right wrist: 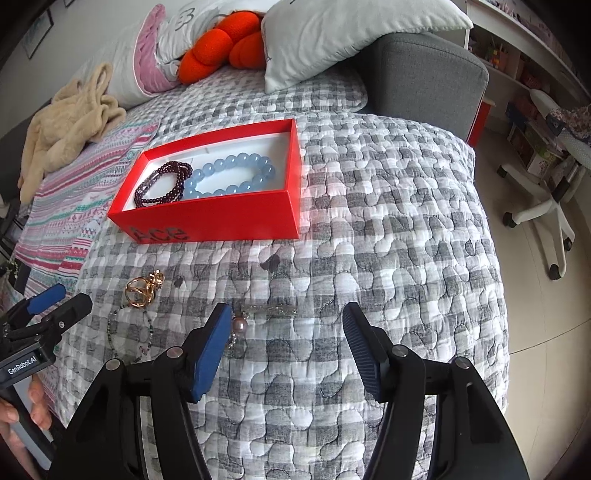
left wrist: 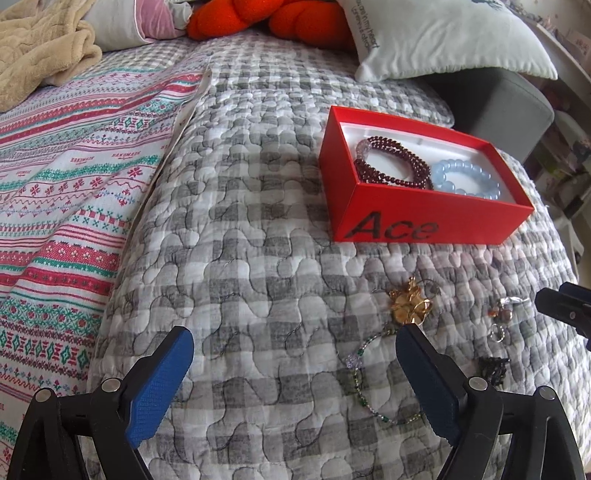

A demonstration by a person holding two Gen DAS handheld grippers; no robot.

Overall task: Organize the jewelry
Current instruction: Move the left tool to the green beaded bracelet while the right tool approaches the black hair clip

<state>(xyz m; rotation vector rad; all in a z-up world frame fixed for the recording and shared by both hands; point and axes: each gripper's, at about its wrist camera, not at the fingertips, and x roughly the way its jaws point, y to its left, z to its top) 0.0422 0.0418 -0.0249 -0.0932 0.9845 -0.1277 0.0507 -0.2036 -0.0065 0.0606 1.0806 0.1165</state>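
A red box (left wrist: 424, 218) (right wrist: 221, 218) marked "Ace" sits on the grey checked quilt. It holds a dark red bead bracelet (left wrist: 391, 158) (right wrist: 162, 184) and a pale blue bead bracelet (left wrist: 465, 179) (right wrist: 236, 173). On the quilt in front lie gold jewelry (left wrist: 408, 302) (right wrist: 142, 291), a thin green bead chain (left wrist: 364, 384) (right wrist: 127, 336), a pearl earring (right wrist: 239, 325) (left wrist: 502, 315), a sparkly bar clip (right wrist: 269, 309) and a small black piece (left wrist: 493, 367). My left gripper (left wrist: 295, 373) is open and empty over the quilt. My right gripper (right wrist: 286, 347) is open and empty near the pearl.
A striped patterned blanket (left wrist: 66, 192) covers the left side. A beige fleece (right wrist: 70, 122), pillows (right wrist: 332, 33) and an orange cushion (right wrist: 221, 44) lie at the back. A grey sofa arm (right wrist: 424, 70) and a white office chair (right wrist: 546, 199) are on the right, beyond the quilt's edge.
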